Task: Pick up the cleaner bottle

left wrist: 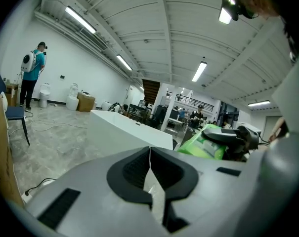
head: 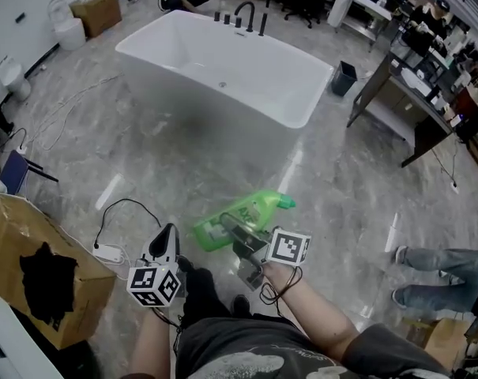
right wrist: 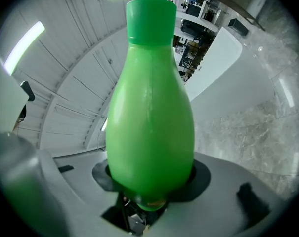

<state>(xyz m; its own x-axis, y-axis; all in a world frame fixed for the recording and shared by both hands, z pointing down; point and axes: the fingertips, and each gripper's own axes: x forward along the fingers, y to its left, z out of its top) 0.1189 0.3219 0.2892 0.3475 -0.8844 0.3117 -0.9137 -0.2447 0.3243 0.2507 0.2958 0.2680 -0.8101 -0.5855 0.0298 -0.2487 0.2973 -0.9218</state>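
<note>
The cleaner bottle (head: 242, 215) is bright green with a pointed cap, and my right gripper (head: 239, 237) is shut on its body, holding it off the floor, tilted with the cap toward the upper right. In the right gripper view the bottle (right wrist: 151, 117) fills the middle, with the right gripper (right wrist: 151, 184) clamped round its lower part. My left gripper (head: 166, 242) hangs to the left of the bottle, apart from it. Its jaws are pressed together with nothing between them, as the left gripper view shows (left wrist: 150, 169). There the bottle (left wrist: 206, 143) appears to the right.
A white bathtub (head: 223, 65) with black taps stands ahead on the grey marble floor. A cardboard box (head: 33, 279) sits at my lower left, with a power strip and cable (head: 108, 251) beside it. A dark bin (head: 343, 77) and desks (head: 412, 101) are at the right, and a person's legs (head: 436, 271) lie at the far right.
</note>
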